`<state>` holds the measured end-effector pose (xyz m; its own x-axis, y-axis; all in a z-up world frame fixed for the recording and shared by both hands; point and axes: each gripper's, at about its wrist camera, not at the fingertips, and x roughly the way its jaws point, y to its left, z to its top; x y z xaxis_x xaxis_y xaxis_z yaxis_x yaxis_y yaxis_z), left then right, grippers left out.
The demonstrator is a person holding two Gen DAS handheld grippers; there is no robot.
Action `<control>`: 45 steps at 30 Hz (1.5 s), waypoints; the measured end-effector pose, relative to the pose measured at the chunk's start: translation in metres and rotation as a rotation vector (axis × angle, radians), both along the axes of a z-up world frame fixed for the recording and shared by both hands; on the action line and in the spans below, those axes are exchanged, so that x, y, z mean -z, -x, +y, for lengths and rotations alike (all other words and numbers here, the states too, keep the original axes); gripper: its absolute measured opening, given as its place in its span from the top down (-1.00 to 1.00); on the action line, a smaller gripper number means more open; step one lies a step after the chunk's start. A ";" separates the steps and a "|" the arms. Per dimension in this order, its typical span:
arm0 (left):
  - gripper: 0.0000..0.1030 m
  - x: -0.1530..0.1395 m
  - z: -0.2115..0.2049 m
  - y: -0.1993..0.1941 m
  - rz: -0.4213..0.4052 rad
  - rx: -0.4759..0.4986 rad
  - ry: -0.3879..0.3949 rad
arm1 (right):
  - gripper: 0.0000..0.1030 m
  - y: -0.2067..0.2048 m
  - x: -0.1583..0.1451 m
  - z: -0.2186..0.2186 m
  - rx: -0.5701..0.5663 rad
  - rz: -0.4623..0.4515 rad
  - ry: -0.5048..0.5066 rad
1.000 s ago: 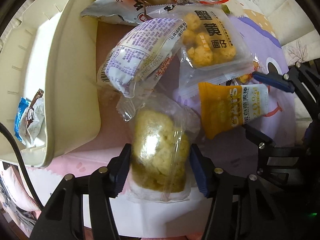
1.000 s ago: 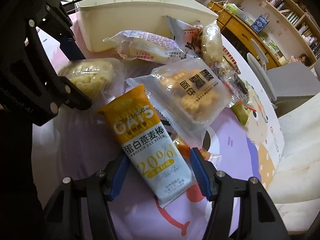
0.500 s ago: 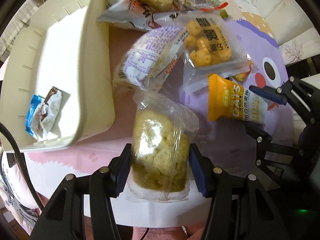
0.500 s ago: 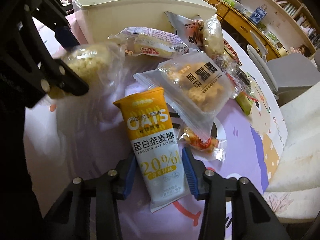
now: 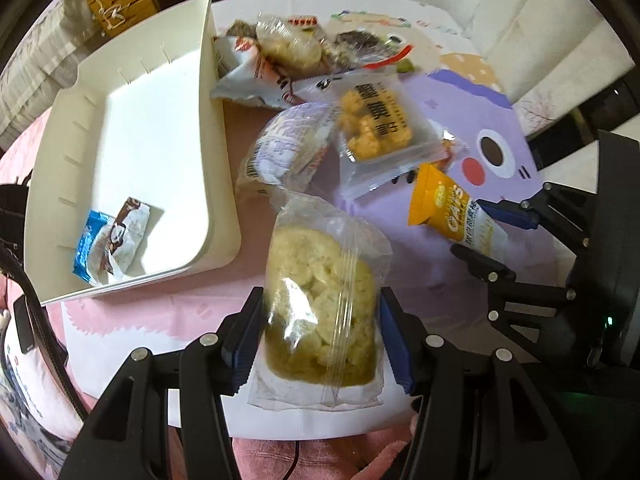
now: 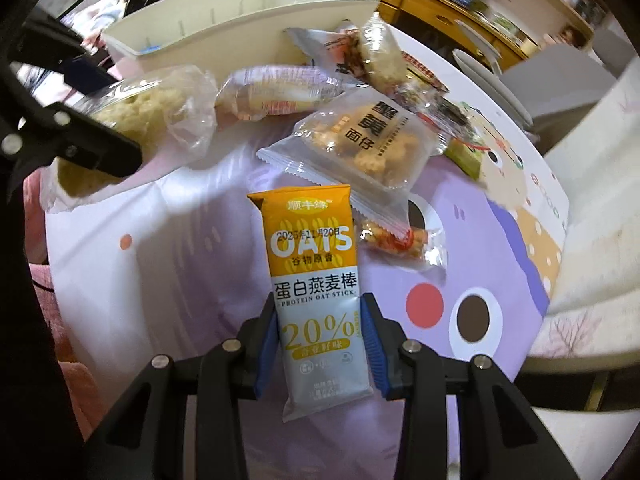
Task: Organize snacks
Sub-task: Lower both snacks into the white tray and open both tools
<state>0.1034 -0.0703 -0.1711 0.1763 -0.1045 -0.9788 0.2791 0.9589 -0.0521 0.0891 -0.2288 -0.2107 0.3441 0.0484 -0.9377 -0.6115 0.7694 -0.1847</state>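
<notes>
Left to right. White bin sits at 10 o'clock from my left claw, open side up, one blue-and-white packet already in its near corner. Left claw is pinching the clear bag of puffed rice cakes across its width; bag's long axis runs 12 to 6, in line with the fingers. Judging by clearance, it's off the table, so the drop is a short swing toward 10.

Right claw is closing on the oat stick; pads look to be meeting its lower half, long axis also 12 to 6. From there the bin lies at 11 o'clock, far side of the snack pile. Left hand is nearer, so left goes first.
</notes>
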 end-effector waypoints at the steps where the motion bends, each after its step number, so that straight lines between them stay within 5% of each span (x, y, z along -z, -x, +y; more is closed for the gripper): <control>1: -0.04 -0.003 0.002 0.000 -0.005 0.010 0.003 | 0.24 -0.001 -0.002 -0.001 0.014 0.002 -0.008; 19: -0.05 -0.075 0.044 -0.004 -0.191 0.188 0.084 | 0.24 -0.004 -0.050 0.002 0.412 0.030 -0.214; 45: -0.05 -0.111 0.199 -0.062 -0.330 0.194 0.150 | 0.23 -0.042 -0.116 0.124 0.536 -0.160 -0.366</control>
<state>0.1651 0.1288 -0.0601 0.4413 -0.3037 -0.8444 0.4793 0.8753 -0.0644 0.1315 -0.1051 -0.0950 0.5424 0.1374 -0.8288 -0.1138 0.9895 0.0895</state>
